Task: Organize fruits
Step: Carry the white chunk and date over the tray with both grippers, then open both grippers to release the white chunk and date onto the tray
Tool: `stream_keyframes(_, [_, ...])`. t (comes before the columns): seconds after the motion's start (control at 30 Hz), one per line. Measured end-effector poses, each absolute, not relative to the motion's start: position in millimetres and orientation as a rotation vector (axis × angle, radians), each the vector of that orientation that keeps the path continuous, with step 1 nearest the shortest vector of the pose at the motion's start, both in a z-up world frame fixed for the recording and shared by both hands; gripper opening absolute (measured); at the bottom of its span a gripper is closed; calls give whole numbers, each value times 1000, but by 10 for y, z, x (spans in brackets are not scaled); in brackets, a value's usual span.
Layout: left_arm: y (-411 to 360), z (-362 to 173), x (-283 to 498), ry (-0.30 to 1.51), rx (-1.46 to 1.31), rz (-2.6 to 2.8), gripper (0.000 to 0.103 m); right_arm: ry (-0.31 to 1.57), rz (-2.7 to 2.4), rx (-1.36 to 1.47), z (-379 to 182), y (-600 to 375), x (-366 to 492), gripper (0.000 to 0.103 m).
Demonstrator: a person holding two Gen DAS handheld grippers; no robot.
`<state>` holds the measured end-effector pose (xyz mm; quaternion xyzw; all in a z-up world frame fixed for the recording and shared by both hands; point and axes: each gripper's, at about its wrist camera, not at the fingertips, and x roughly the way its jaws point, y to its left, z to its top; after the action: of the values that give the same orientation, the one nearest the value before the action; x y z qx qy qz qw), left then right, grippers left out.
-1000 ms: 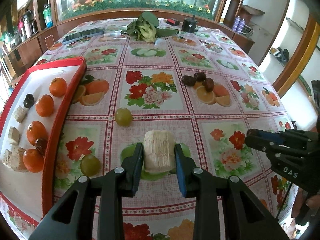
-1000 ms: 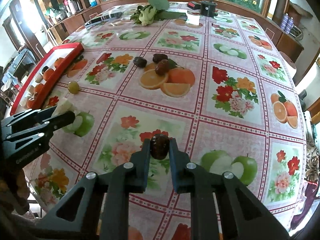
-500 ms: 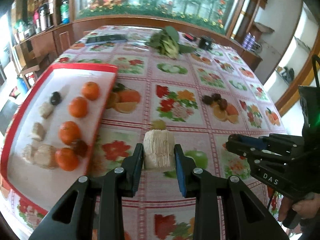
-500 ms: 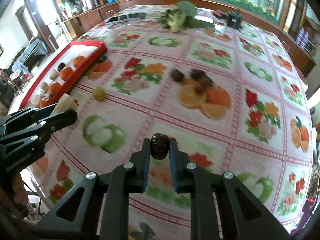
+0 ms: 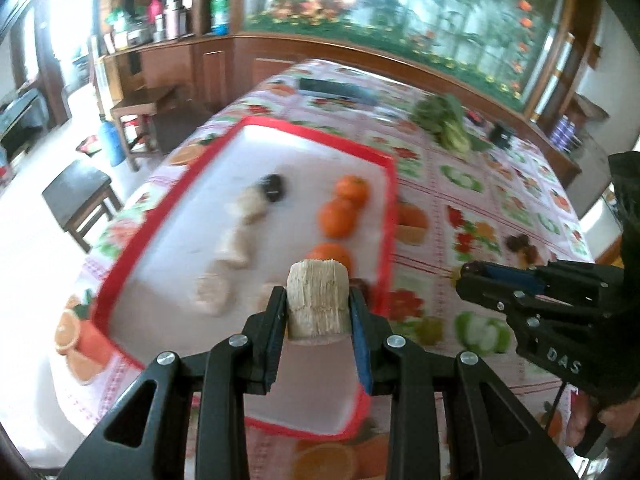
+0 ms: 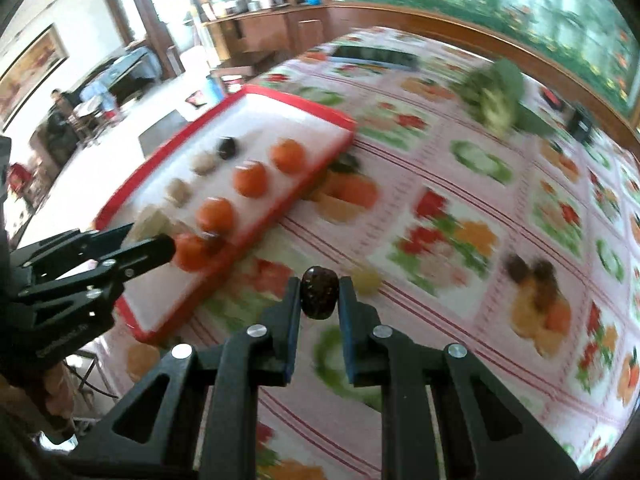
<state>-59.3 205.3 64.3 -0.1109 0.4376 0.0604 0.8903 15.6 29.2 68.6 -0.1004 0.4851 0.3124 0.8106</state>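
The left hand-held gripper is clamped on a pale fibrous chunk, which sits at its tips at 12 o'clock, over the near end of the red-rimmed tray. The right hand-held gripper is clamped on a dark date, also at 12 o'clock, above the flowered counter with the tray at its 10 o'clock. To do the placing well, I judge each piece should go down beside its own kind: the chunk next to the pale pieces at 11 o'clock, the date by the dark fruit at the far end, clear of the row of oranges, and released only once resting.
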Motion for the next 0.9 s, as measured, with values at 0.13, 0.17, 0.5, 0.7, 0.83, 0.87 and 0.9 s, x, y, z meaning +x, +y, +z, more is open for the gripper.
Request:
stream_keyframes(0.13, [2319, 581, -663, 918, -251, 193, 30, 1033, 758, -256, 701, 679, 66, 20])
stream_keyframes(0.17, [2359, 566, -666, 920, -256, 202, 30, 1032, 779, -268, 698, 766, 36, 20])
stream_keyframes(0.5, [2668, 347, -707, 959, -287, 269, 30, 1076, 924, -358, 485, 1366, -246, 21])
stream_keyframes(0.7, [2683, 251, -676, 982, -287, 279, 30, 1102, 933, -396, 356, 1483, -258, 21])
stream_keyframes(0.83, [2688, 234, -654, 988, -284, 282, 30, 1116, 928, -412, 287, 1506, -234, 21])
stream_keyframes(0.87, [2687, 234, -648, 989, -281, 284, 30, 1115, 926, -418, 273, 1522, -235, 21])
stream_keyframes(0.9, [2687, 231, -644, 991, -280, 287, 30, 1116, 924, -425, 257, 1533, -234, 21])
